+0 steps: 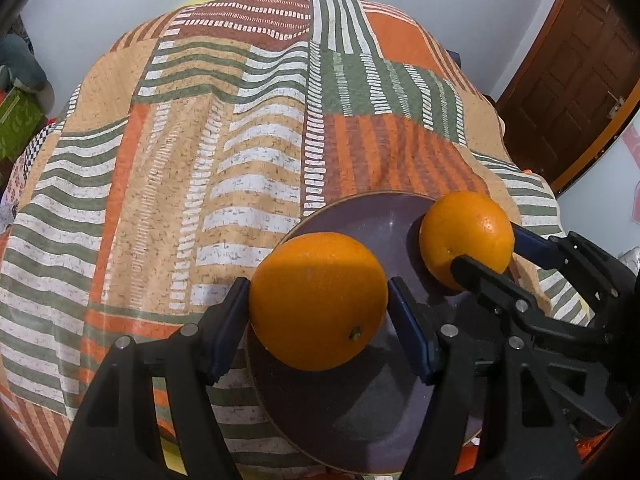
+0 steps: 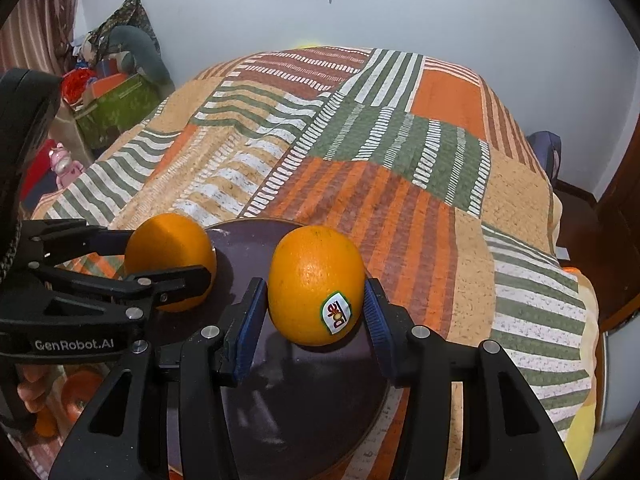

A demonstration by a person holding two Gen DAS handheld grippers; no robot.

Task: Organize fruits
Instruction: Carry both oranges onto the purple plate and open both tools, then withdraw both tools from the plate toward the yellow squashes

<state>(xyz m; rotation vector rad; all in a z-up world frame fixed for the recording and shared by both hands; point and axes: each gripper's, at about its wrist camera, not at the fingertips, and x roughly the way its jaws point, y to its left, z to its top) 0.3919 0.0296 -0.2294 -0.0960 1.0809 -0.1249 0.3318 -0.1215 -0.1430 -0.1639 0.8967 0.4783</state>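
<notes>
Both oranges hang just over the dark plate (image 1: 360,412) on the bed (image 1: 160,160): the left tool (image 1: 319,322) clamps the plain orange (image 1: 319,300), the right tool (image 2: 316,320) clamps the stickered orange (image 2: 316,284) at its 3 o'clock. This looks like the placing step; next, lower gently and release.

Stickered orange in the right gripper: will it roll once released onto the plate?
Probably. The stickered orange is round, with no flat side, and the plate looks smooth and shallow, so it may roll. Its rim may stop it. The firm, dimpled peel should grip the fingers fairly well.
</notes>
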